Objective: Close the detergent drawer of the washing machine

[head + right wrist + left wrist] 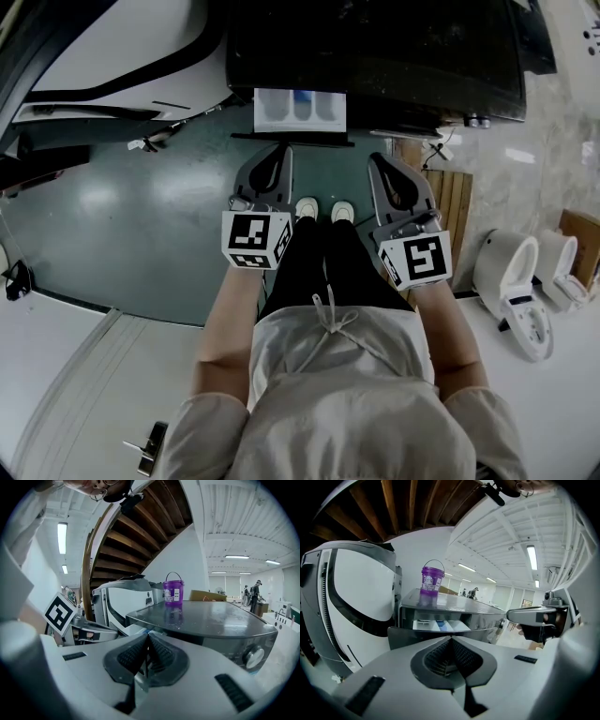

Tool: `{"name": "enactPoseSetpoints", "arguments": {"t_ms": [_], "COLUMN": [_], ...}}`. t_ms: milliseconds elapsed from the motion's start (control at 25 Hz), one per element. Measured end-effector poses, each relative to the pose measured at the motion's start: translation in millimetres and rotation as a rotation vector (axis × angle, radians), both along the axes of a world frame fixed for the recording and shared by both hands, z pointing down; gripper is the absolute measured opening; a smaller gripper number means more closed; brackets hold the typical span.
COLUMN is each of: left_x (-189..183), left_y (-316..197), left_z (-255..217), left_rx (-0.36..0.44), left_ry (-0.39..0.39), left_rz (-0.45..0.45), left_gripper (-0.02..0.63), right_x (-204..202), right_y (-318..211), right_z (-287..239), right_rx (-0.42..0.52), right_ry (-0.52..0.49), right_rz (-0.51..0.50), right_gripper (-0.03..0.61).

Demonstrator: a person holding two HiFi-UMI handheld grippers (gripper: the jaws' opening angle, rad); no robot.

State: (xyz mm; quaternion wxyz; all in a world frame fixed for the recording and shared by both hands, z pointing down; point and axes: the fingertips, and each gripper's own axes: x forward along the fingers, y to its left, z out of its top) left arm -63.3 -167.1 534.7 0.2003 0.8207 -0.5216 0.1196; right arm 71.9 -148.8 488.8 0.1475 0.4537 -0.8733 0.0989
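Note:
The washing machine (394, 47) has a dark top and stands in front of me. Its detergent drawer (300, 110) sticks out at the front left, white with a blue compartment, open to view. My left gripper (280, 152) is shut and empty, its tip just below the drawer's front and apart from it. My right gripper (379, 159) is shut and empty too, to the right of the drawer. The left gripper view shows the shut jaws pointing at the drawer (439, 624). The right gripper view looks past shut jaws at the machine's top (211, 616).
A purple bucket (432, 578) stands on the washing machine's top, also in the right gripper view (173, 588). A large white appliance (112, 56) stands to the left. A wooden board (455, 202) and white toilet seats (511, 281) lie to the right. My feet (323, 208) are between the grippers.

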Motion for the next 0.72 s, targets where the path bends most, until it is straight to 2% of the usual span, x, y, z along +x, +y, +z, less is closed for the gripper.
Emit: {"name": "enactPoseSetpoints", "arguments": {"t_ms": [720], "left_x": [0.8], "left_y": [-63.2], "left_z": [-0.3], "left_rx": [0.023], "left_ry": [-0.037], "left_rz": [0.012], "left_gripper": [0.018], "right_x": [-5.7], "right_y": [-44.8], "right_z": [-3.2], "right_rx": [0.018], "right_ry": [-0.042], "right_rz": [-0.007], "right_gripper": [0.002]}}
